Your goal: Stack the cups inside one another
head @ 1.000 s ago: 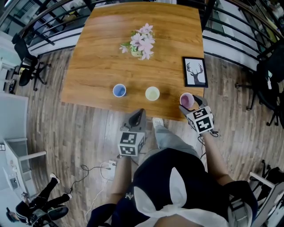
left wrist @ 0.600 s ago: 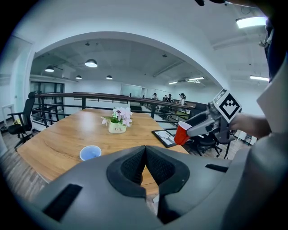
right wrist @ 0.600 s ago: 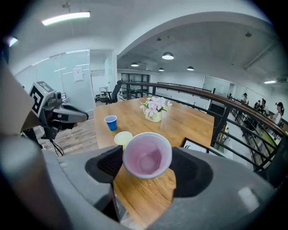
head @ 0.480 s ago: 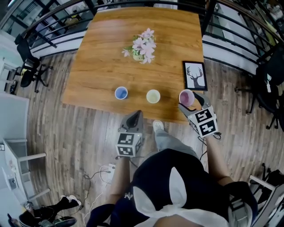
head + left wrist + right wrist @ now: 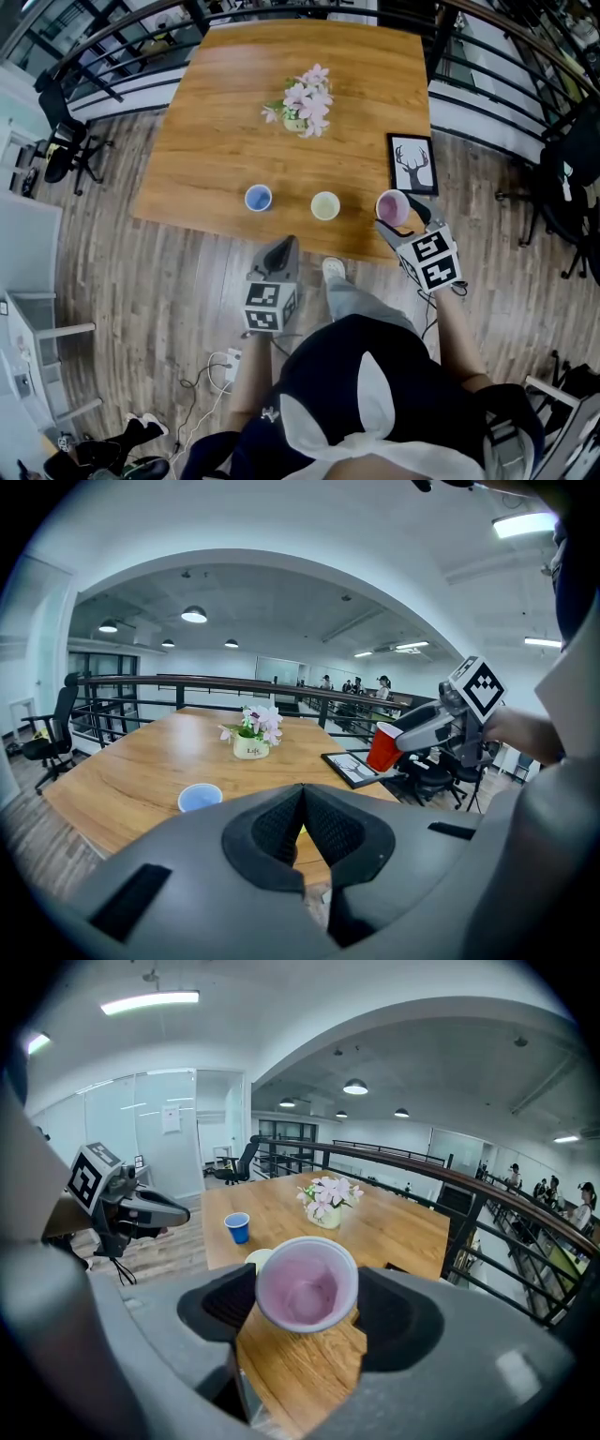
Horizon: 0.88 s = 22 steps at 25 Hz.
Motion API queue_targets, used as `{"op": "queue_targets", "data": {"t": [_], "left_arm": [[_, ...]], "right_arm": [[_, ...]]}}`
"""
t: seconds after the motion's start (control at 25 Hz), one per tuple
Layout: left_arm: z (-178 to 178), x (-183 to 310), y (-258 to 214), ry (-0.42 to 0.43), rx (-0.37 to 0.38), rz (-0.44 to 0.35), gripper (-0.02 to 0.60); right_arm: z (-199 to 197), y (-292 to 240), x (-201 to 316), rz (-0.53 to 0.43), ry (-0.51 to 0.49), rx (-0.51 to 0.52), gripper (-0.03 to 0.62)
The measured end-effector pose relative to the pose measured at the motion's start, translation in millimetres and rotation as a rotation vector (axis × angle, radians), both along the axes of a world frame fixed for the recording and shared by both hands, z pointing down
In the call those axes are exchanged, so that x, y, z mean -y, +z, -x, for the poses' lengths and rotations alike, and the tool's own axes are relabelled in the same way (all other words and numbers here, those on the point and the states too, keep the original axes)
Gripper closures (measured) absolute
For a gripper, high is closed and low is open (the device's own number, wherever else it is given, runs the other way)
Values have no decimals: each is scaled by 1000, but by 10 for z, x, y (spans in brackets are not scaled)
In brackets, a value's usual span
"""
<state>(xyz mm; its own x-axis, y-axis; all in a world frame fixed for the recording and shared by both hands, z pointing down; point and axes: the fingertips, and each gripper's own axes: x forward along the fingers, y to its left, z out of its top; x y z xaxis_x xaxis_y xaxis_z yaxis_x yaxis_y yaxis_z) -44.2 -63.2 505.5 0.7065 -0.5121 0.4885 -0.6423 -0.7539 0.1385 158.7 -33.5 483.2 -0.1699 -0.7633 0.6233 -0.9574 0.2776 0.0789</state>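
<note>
Red cup (image 5: 393,207): round, smooth, thin-walled plastic, red outside and pale pink inside, tapering to a narrower base. It is sitting between the right gripper's (image 5: 399,217) dark ribbed pads, which are pressing on its wall from both sides. The cup is hanging tilted in the air over the table's near right corner, just beside the framed deer picture (image 5: 412,159).

Blue cup (image 5: 258,198) and pale yellow cup (image 5: 325,205) are standing upright and apart near the table's front edge, mouths up.

Left gripper (image 5: 284,246) is hovering off the table's front edge, pads pressing together with nothing between them.

Table (image 5: 225,122): squarish, glossy, warm wood grain, carrying a small pot of pink flowers (image 5: 302,98). Floor (image 5: 141,281) is showing grey-brown planks. A dark metal railing (image 5: 122,56) is running behind the table, with an office chair (image 5: 56,141) nearby.
</note>
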Motion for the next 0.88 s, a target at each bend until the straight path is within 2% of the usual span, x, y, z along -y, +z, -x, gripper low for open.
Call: {"op": "queue_targets", "data": {"t": [0.88], "left_arm": [[253, 235, -2, -92, -11, -2, 565]], "right_arm": [[732, -67, 578, -26, -190, 23, 258]]}}
